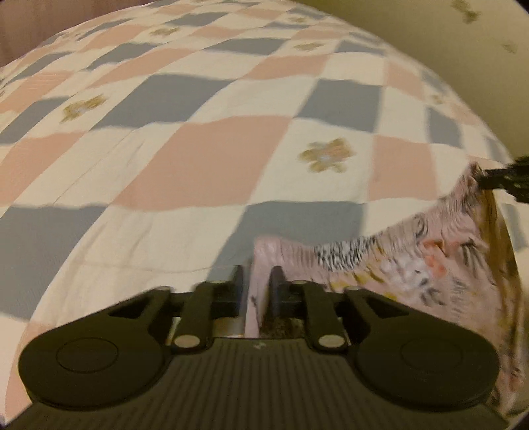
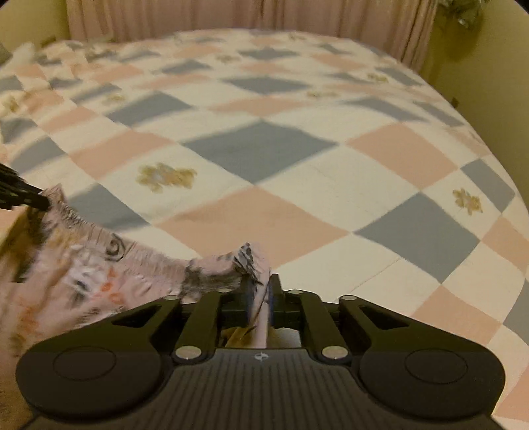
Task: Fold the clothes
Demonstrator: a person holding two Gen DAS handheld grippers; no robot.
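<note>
A pink patterned garment (image 1: 406,261) with black stripes and orange and yellow marks hangs stretched between both grippers above the bed. My left gripper (image 1: 257,274) is shut on one top corner of it. In the right wrist view my right gripper (image 2: 261,284) is shut on the other corner of the garment (image 2: 99,271). The right gripper's tip (image 1: 496,180) shows at the right edge of the left wrist view, and the left gripper's tip (image 2: 29,198) shows at the left edge of the right wrist view. The cloth sags between them; its lower part is out of view.
A bedspread (image 1: 205,165) of pink, grey-blue and cream squares with tan flowers covers the bed (image 2: 297,172) under the garment. Pink curtains (image 2: 248,15) hang behind the bed. Yellowish walls (image 1: 446,39) flank it, and rumpled bedding (image 2: 29,66) lies at the far left.
</note>
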